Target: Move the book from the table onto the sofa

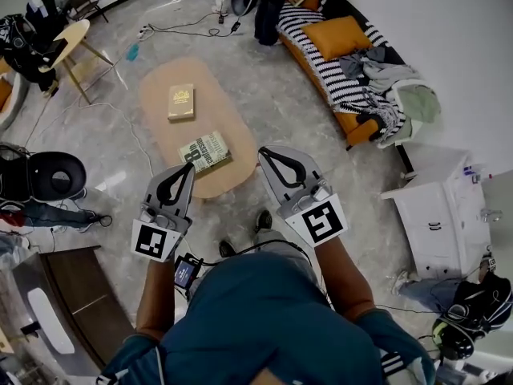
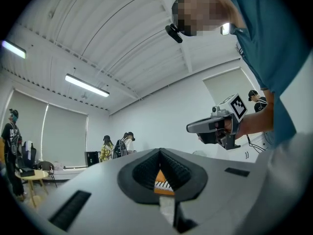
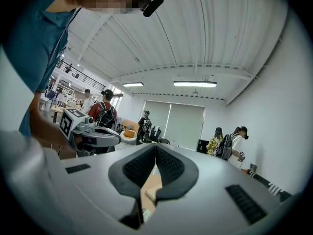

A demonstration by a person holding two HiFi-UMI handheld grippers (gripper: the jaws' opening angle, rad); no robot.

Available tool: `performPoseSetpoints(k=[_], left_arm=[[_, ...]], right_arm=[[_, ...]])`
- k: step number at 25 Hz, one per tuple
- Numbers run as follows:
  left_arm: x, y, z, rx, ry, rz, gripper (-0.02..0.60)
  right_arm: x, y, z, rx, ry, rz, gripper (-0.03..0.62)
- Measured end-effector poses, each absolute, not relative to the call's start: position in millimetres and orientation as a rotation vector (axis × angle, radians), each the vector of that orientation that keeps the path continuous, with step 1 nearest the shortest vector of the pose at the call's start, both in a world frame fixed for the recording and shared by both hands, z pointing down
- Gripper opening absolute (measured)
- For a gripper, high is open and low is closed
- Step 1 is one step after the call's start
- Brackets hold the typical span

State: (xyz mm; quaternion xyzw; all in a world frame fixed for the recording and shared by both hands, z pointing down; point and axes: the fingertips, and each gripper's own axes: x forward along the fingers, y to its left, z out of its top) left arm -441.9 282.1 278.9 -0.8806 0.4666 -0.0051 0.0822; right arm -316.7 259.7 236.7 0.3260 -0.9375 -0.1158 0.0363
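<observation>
Two books lie on the oval wooden table (image 1: pixel 164 79): a tan one (image 1: pixel 181 102) near the middle and a green-and-white one (image 1: pixel 204 151) close to the near end. The sofa (image 1: pixel 314 62), orange with a striped cover and an orange cushion (image 1: pixel 337 37), stands at the upper right. My left gripper (image 1: pixel 188 168) is shut and empty, its tip just short of the green-and-white book. My right gripper (image 1: pixel 263 151) is shut and empty too, over the floor by the table's right edge. In the left gripper view the closed jaws meet (image 2: pixel 160 153); in the right gripper view likewise (image 3: pixel 155 148).
A white cabinet (image 1: pixel 437 207) stands at the right, with bags on the floor beside it. A wooden chair (image 1: pixel 68 42) and a black round seat (image 1: pixel 52 175) are at the left. Cables cross the floor. A person (image 1: pixel 268 6) stands by the sofa's far end.
</observation>
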Motion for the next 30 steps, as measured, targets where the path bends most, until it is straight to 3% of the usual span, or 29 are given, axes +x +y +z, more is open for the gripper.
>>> performPoseSetpoints(k=[20,30], left_arm=[[-432,119,315,-2.484,1.749,-0.149,0.003],[-492,86,356,-2.519,1.844,-0.178,0.003]], right_arm=[[-319,59,285,0.668,-2.993,-0.206,0.014],[-375,21,327,0.652,-2.953,-0.161,0.014]])
